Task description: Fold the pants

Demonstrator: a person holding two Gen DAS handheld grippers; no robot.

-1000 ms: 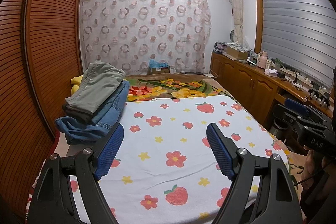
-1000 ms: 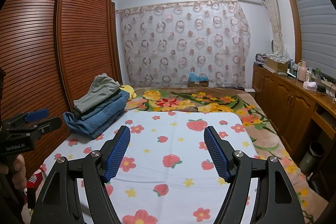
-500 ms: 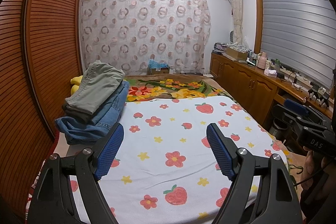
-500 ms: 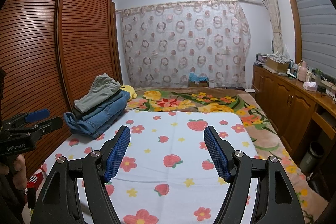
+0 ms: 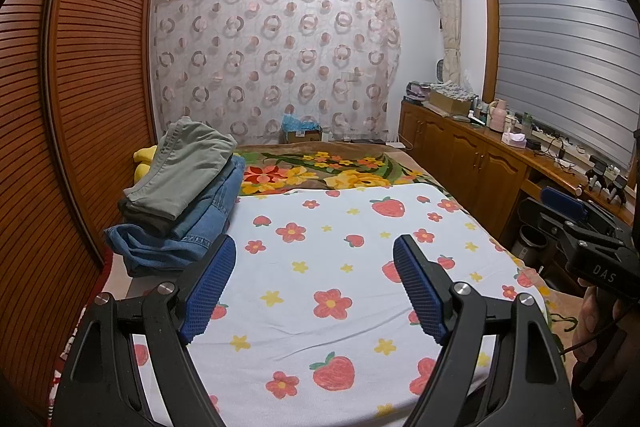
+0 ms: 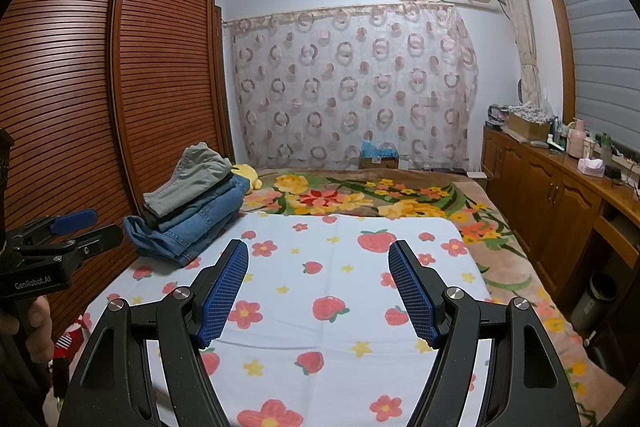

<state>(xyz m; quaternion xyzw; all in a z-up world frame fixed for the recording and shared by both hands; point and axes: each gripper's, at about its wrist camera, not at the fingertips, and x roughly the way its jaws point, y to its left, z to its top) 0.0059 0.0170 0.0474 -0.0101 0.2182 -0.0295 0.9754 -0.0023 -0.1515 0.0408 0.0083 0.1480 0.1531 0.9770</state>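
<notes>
Folded pants stack (image 5: 180, 199) ahead-left of both hand-held grippers (image 5: 314, 251) (image 6: 318, 255), jaws released, empty

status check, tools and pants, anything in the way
Left tool open, empty. Right tool open, empty. Pants pile stacked at the bed's left edge by the wardrobe, untouched. Strawberry sheet in front is bare, nothing blocking.

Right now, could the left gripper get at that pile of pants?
Probably yes. The left gripper is open and empty, and only bare bedsheet shows between it and the pile of pants ahead to its left.
</notes>
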